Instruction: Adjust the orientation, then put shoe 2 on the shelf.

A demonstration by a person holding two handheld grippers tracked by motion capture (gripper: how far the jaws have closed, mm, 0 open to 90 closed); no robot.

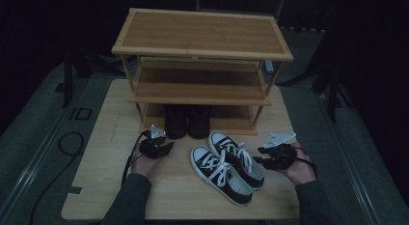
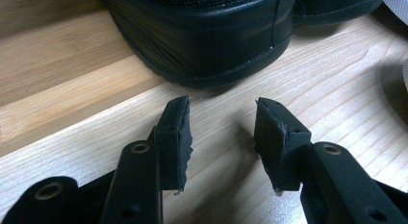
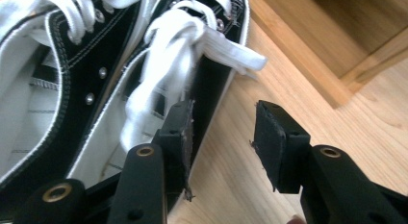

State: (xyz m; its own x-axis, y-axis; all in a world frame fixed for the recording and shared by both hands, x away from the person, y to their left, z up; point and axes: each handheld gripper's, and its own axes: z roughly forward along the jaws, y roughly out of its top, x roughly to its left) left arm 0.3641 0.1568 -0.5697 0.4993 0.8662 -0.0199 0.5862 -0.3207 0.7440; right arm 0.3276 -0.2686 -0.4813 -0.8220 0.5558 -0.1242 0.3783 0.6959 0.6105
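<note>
Sneakers (image 1: 226, 166): pair on table (image 1: 111, 186), 6 o'clock of rack (image 1: 202, 65); not yet shelved. Boots (image 1: 187, 121): bottom shelf, done. Left claw (image 1: 164, 148), right claw (image 1: 263, 157): both released, empty.

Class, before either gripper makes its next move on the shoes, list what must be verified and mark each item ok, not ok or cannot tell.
1. Left gripper open with nothing between its fingers: ok.
2. Right gripper open, holding nothing: ok; only bare table shows between its fingers.
3. Pair of black-and-white sneakers side by side on the table, reachable by both grippers: ok.
4. Black shoes already on the rack's bottom shelf: ok.
5. Middle shelf free for the sneakers: ok.
6. Laces tucked clear of the right gripper's fingers: not ok, they hang loose beside one.
</note>
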